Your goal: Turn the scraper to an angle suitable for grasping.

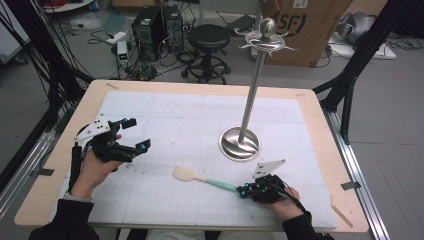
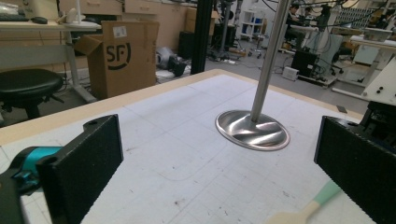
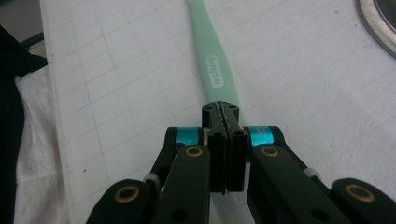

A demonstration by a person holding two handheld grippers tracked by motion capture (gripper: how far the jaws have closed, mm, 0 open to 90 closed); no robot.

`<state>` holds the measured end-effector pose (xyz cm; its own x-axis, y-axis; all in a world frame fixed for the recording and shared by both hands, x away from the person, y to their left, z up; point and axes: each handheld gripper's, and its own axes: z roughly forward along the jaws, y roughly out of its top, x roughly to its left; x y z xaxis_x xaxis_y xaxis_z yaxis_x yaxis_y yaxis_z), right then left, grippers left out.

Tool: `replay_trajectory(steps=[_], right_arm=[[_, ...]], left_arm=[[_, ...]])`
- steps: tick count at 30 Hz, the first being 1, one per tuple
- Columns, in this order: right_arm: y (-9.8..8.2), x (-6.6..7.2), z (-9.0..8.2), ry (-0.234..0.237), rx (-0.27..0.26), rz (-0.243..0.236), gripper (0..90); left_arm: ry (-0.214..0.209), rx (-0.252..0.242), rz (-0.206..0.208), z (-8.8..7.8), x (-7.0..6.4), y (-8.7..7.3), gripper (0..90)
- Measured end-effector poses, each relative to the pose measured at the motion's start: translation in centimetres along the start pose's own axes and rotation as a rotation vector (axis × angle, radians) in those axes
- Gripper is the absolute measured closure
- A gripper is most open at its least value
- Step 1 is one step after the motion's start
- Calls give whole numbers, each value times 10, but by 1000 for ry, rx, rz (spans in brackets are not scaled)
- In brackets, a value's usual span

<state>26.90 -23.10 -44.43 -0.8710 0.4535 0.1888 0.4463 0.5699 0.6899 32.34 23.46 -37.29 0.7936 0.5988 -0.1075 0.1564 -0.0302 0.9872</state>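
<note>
Right gripper [image 1: 243, 192]: I saw its jaws pressed together on the near end of the spatula's handle, at the near right of the table; in the right gripper view [image 3: 226, 122] the pads met with only the handle's tip between them.
Spatula [image 1: 201, 177]: it lay flat on the gridded mat, mint-green handle running left and slightly far from my right gripper, cream blade at its left end; the handle [image 3: 215, 70] bore a raised label I could not read.
Left gripper [image 1: 135, 134]: I held it above the mat at the left side, jaws spread wide and gripping nothing, well apart from the spatula.
Left gripper's pads [image 2: 88, 163]: they framed the stand's base between them.
Utensil stand [image 1: 248, 102]: upright, its round steel base [image 2: 252, 130] rested on the mat just far of my right gripper, hooks at the top.
Table [image 1: 320, 130]: wooden edge around the white mat.
Background: a black stool [image 1: 208, 37] and an SF cardboard box [image 1: 305, 25] stood on the floor beyond.
</note>
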Motion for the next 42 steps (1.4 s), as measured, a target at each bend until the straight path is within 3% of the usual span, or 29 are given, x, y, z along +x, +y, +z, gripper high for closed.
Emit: replay_trajectory(steps=[17,24,33,37,40,42], right_arm=[[18,-16,19,-92,-55,-26,900],[37,-22,36,-161,-78,-22,900],[58,-34,56,-184,-97,-5,900],[61,-31,59,-214,-96,-21,900],[61,-25,56,-182,-83,0,900],[61,-21,56,-168,-59,-14,900]], left_arm=[[5,7,-1,1,0,0,17],[8,10,3,1,-1,-1,17],[17,-2,-2,-1,2,0,17],[15,-2,-3,-1,1,0,17],[8,6,-1,0,1,0,17],[11,6,-5,0,2,-1,17]])
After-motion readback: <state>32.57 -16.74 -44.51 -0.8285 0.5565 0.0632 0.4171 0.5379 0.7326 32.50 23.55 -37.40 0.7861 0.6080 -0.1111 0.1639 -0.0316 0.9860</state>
